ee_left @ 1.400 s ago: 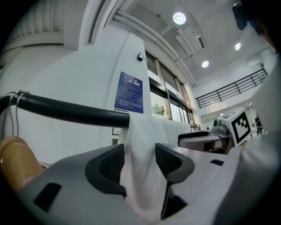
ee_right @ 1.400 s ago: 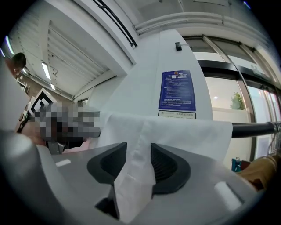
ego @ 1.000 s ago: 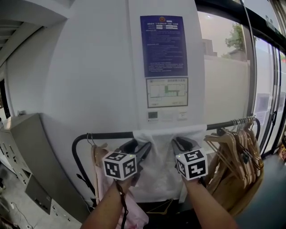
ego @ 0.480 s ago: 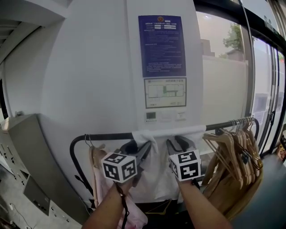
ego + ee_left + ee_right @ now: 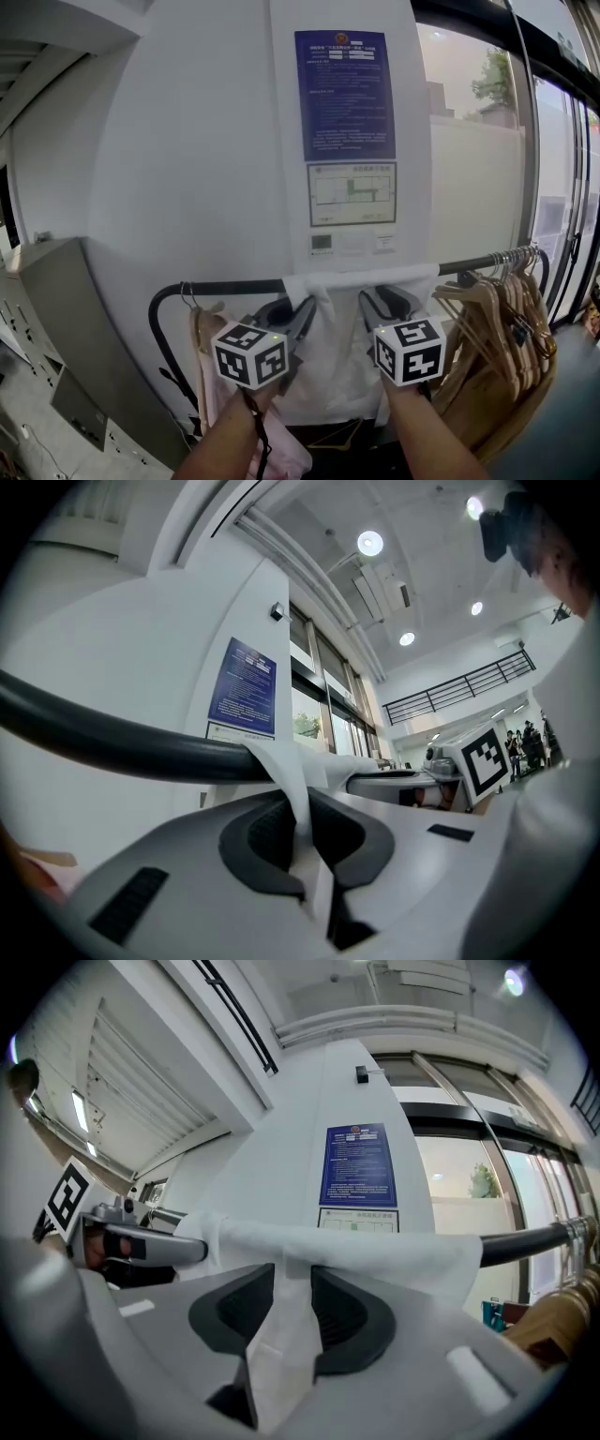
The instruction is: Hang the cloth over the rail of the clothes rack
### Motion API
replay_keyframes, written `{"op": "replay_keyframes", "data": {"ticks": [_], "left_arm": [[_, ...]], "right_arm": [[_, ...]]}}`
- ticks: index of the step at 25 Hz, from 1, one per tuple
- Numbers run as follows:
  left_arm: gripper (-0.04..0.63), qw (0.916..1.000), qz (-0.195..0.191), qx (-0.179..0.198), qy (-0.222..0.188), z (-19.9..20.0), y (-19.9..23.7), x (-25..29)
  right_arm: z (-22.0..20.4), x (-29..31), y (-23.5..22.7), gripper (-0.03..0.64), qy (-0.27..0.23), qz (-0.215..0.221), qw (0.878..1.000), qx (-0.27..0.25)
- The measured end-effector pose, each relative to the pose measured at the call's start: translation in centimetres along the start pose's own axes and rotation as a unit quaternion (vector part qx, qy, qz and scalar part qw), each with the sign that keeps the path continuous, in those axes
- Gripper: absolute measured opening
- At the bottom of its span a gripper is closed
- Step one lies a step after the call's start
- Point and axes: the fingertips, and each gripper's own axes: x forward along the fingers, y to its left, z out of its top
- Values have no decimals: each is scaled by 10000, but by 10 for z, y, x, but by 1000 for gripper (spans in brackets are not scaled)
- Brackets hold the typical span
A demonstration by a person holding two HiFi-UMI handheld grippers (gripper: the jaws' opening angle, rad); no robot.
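A white cloth point(image 5: 342, 347) hangs draped over the black rail point(image 5: 234, 284) of the clothes rack, in front of a white pillar. My left gripper point(image 5: 302, 307) is at the cloth's left edge just under the rail, its jaws shut on a fold of cloth point(image 5: 291, 771) below the rail point(image 5: 112, 738). My right gripper point(image 5: 382, 298) is at the cloth's right part. In the right gripper view its jaws point(image 5: 292, 1283) stand apart with a loose strip of cloth point(image 5: 375, 1251) hanging between them; they have just been closing.
Several wooden hangers point(image 5: 497, 309) crowd the rail's right end. A pink garment point(image 5: 211, 375) hangs at the left end. A blue notice point(image 5: 345, 94) is on the pillar behind. A grey cabinet point(image 5: 47, 319) stands at the left, with glass doors at the right.
The left jaws have come together on the cloth's fold. The right jaws spread apart from the cloth, then narrowed a little. Both hands stayed under the rail.
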Motion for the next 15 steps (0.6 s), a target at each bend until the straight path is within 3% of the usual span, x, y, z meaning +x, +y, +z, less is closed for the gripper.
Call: {"op": "replay_keyframes", "data": {"ticks": [5,15], "left_arm": [[15,10000,15,-26,-49,1,1,1],[14,9998,-16,-139,-119,3,-2,-4]], "right_arm": [[25,-22,3,124,-372,-329,9973,-532],[26,-8,1,99,110,-991,9781,-1829]]}}
